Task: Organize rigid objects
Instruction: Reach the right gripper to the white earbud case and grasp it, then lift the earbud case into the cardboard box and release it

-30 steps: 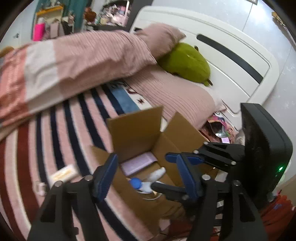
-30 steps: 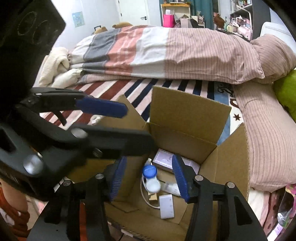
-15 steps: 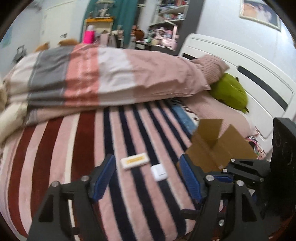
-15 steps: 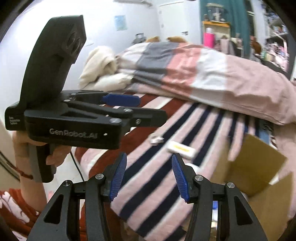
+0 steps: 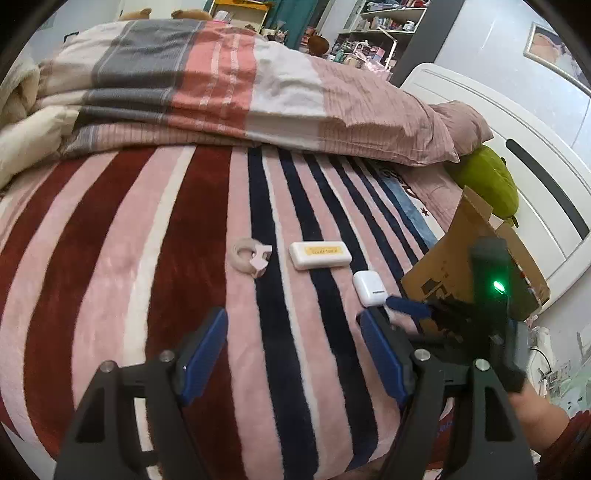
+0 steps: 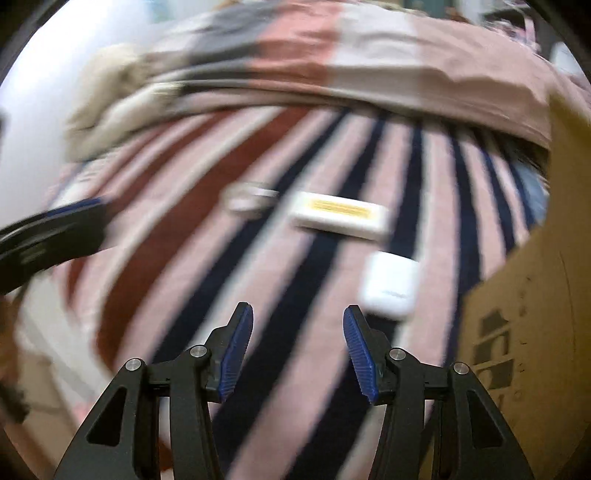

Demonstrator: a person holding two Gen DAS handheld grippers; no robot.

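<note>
**Now both tongs face the loose items on the bed**

Now the left tongs stand wide apart with nothing between the blue pads, hovering above the striped blanket. The right tongs are likewise spread wide and empty; that view is smeared by motion. A second ago both cameras looked down into the cardboard box; half a second ago they had swung toward the blanket, and by this moment the three loose items sit closer and larger in both views, with the box pushed to the right edge.

Just beyond the left tongs lie a white earbud case, a white oblong case with a yellow label and a pale ring-shaped piece, in a loose row, each apart from the next. The earbud case lies nearest the box, just beside its flap.

Further out, a folded striped duvet crosses the bed, with a green plush toy by the white headboard. Cluttered shelves line the far wall.
</note>
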